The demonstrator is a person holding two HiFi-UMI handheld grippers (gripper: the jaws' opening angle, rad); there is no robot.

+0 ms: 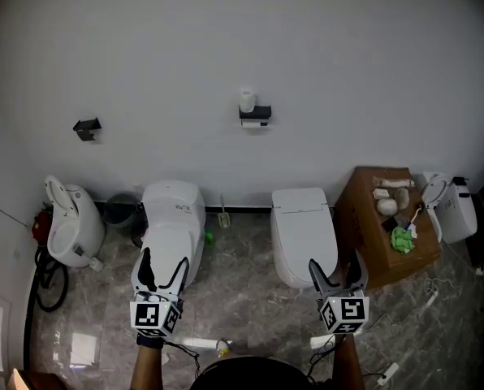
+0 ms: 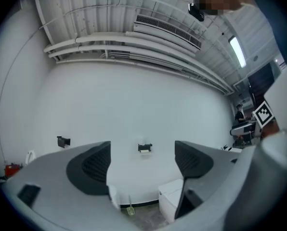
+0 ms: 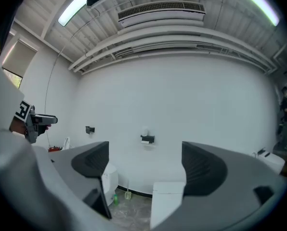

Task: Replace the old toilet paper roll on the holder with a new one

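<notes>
While holding left claw [image 1: 164, 265], right claw [image 1: 336, 266] open, empty, well apart from holder [image 1: 255, 113]: walk closer, keep level.

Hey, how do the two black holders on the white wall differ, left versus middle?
The middle black wall holder carries a white paper roll standing on top; the left black wall holder shows none. White paper shows under the middle one, nothing under the left one. Both are black and fixed to the white wall.
</notes>
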